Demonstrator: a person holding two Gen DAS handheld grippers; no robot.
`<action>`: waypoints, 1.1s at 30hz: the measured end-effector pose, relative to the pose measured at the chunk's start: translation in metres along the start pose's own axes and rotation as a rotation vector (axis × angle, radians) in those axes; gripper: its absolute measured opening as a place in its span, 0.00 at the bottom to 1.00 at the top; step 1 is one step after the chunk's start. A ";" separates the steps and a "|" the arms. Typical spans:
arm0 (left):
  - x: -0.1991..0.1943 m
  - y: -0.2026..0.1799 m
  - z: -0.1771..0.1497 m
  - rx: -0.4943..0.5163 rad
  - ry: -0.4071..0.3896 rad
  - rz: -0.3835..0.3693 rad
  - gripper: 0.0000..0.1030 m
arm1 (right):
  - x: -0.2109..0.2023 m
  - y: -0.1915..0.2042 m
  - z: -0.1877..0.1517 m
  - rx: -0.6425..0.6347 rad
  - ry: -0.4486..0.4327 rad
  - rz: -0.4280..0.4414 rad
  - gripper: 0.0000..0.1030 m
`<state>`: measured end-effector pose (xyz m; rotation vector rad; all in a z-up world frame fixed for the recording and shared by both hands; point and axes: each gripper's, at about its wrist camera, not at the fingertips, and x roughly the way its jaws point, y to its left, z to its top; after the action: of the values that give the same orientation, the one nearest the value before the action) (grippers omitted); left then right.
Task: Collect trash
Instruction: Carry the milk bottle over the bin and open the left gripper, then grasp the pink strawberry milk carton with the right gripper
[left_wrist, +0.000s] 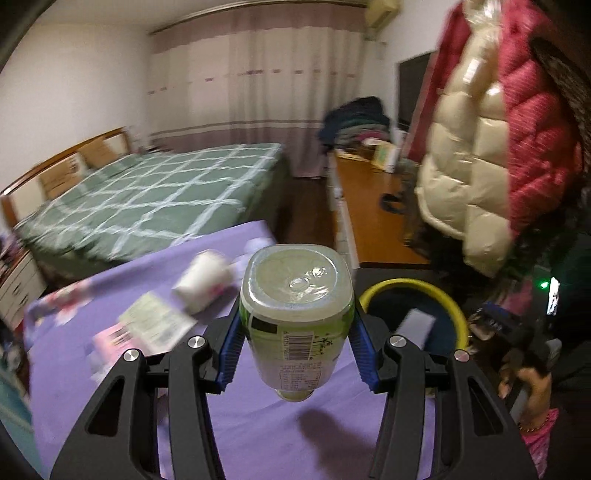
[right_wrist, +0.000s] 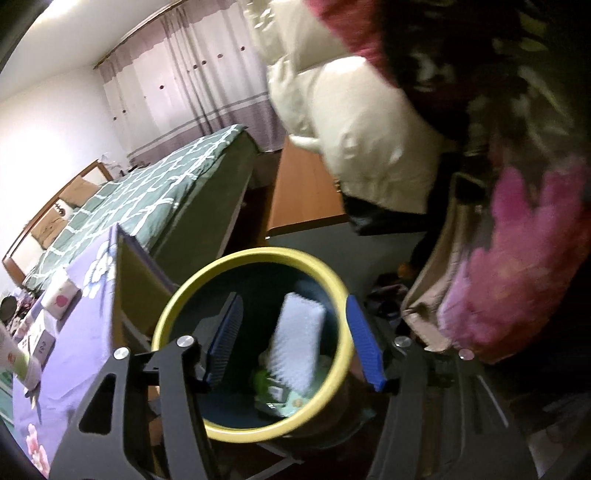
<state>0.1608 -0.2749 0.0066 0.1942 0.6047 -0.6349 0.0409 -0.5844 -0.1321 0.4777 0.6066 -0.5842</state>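
Observation:
In the left wrist view my left gripper (left_wrist: 295, 317) is shut on a clear plastic bottle with a green label (left_wrist: 295, 295). The bottle's base faces the camera, and it hangs over the purple tablecloth (left_wrist: 258, 424). A dark bin with a yellow rim (left_wrist: 448, 299) stands just right of the table. My right gripper (right_wrist: 293, 301) hovers over the bin's yellow rim (right_wrist: 255, 254). Its blue pads (right_wrist: 225, 339) stand apart without touching anything. Between them, down inside the bin, a white ribbed pad (right_wrist: 295, 343) lies on other scraps (right_wrist: 277, 395).
A white paper cup (left_wrist: 203, 284) on its side and flat packets (left_wrist: 151, 325) lie on the tablecloth. Beyond are a bed with a green checked cover (left_wrist: 147, 195) and a wooden desk (left_wrist: 369, 206). Puffy cream and red jackets (left_wrist: 491, 129) hang at the right. A person's hand (left_wrist: 528, 387) shows beside the bin.

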 end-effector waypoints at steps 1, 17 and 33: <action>0.013 -0.017 0.008 0.018 0.005 -0.037 0.50 | -0.001 -0.005 0.001 0.002 -0.002 -0.006 0.54; 0.153 -0.133 0.011 0.064 0.159 -0.192 0.73 | 0.004 -0.049 -0.004 0.054 0.012 -0.039 0.59; 0.043 0.007 -0.010 -0.077 0.005 0.018 0.90 | 0.004 -0.003 -0.007 -0.023 0.034 0.020 0.60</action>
<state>0.1877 -0.2871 -0.0264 0.1292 0.6304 -0.5925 0.0386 -0.5842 -0.1409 0.4720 0.6395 -0.5505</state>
